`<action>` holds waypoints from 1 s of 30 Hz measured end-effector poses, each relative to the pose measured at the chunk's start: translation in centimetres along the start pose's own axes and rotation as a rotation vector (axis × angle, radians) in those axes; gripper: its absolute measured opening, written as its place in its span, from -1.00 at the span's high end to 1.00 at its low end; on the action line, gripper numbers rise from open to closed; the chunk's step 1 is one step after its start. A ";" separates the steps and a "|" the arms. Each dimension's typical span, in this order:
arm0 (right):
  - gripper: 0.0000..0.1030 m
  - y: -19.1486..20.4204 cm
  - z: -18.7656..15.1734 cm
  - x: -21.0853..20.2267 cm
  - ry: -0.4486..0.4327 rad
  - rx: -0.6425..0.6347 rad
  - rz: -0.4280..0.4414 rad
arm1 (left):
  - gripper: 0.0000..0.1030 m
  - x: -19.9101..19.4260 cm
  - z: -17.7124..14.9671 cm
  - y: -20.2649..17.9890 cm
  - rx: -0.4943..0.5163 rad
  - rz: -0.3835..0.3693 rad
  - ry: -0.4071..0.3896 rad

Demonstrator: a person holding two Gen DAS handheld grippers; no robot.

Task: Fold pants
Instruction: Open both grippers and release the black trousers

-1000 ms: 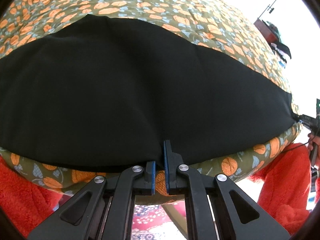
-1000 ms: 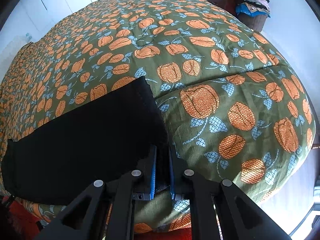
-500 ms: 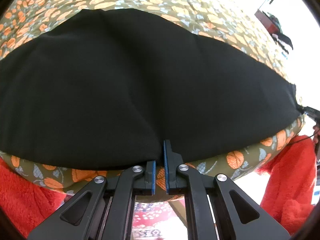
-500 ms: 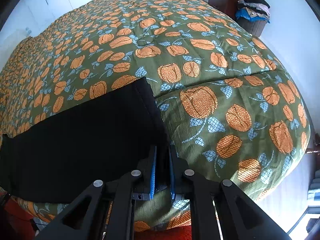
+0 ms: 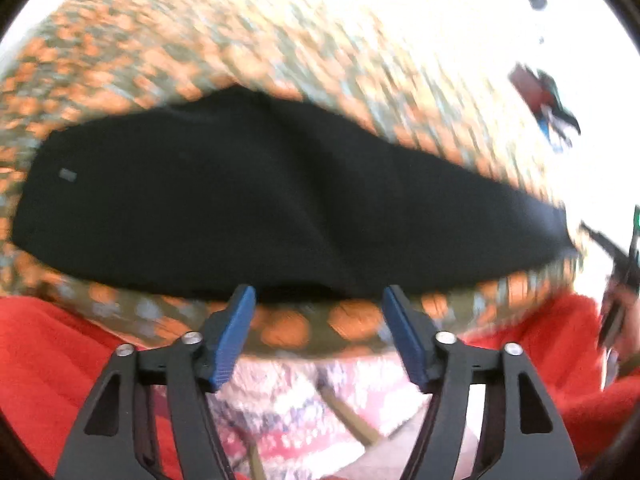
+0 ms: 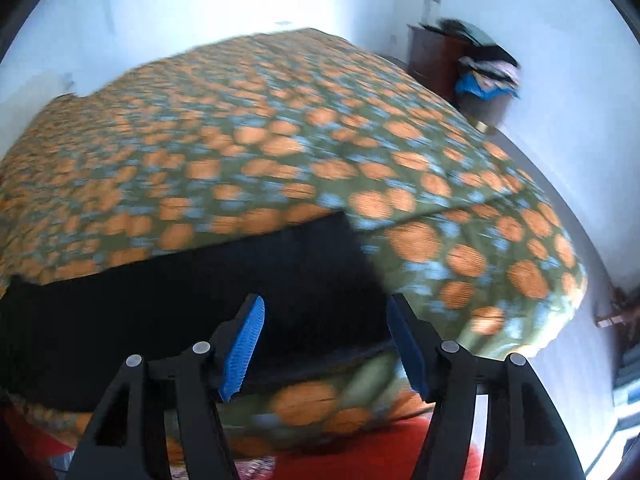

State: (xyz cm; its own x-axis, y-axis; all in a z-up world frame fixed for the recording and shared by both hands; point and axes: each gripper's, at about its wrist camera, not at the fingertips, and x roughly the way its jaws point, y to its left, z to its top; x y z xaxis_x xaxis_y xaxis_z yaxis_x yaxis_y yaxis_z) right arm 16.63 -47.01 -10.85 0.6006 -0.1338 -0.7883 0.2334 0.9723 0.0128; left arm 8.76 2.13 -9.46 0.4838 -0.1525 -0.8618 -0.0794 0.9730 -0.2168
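Note:
The black pants point(image 5: 280, 204) lie flat as a long folded strip along the near edge of the bed. In the right wrist view the pants point(image 6: 200, 300) show with one end near the bed's front corner. My left gripper point(image 5: 318, 312) is open and empty, just off the near long edge of the pants. My right gripper point(image 6: 326, 332) is open and empty, above and just short of the pants' right end. Both views are motion-blurred.
The bed has a green quilt with orange flowers point(image 6: 280, 152). A person's red fleece sleeves point(image 5: 48, 344) sit at both sides below the bed edge. A dark dresser with piled clothes point(image 6: 480, 68) stands at the far right wall. A patterned rug point(image 5: 312, 412) lies on the floor.
Both grippers have opened and let go of the pants. Both have pulled back and up from the bed edge, so the pants look smaller and farther away.

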 end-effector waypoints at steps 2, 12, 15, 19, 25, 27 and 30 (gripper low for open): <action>-0.37 2.5 -0.2 -0.2 -0.018 -0.026 0.055 | -0.51 -0.6 2.2 2.4 -0.057 0.026 -0.073; -0.43 10.0 -3.1 8.0 0.190 -0.047 0.248 | 0.22 9.9 3.5 11.8 -0.100 0.358 0.097; -0.43 10.1 -3.7 7.8 0.156 -0.106 0.240 | 0.14 7.5 3.8 12.1 -0.155 0.374 0.037; -0.43 10.0 -3.4 6.6 0.124 -0.106 0.232 | -0.35 5.1 3.7 9.3 -0.102 0.284 -0.078; -0.43 8.3 -3.0 7.3 0.170 -0.040 0.294 | -0.36 10.5 1.7 2.4 0.228 0.242 0.109; -0.43 6.4 -2.5 7.6 0.195 0.024 0.316 | -0.36 11.6 0.5 1.8 0.271 0.269 0.150; -0.43 2.1 -1.5 7.7 0.213 0.143 0.303 | -0.37 10.5 1.0 2.1 0.236 0.227 0.117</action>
State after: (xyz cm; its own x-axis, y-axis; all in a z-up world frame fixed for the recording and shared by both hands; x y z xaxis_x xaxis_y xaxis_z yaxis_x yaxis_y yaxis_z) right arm 20.58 -45.74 -17.81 0.4902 0.2121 -0.8454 0.1834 0.9232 0.3379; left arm 14.51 2.78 -18.49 0.3722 0.0667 -0.9258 0.0373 0.9955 0.0867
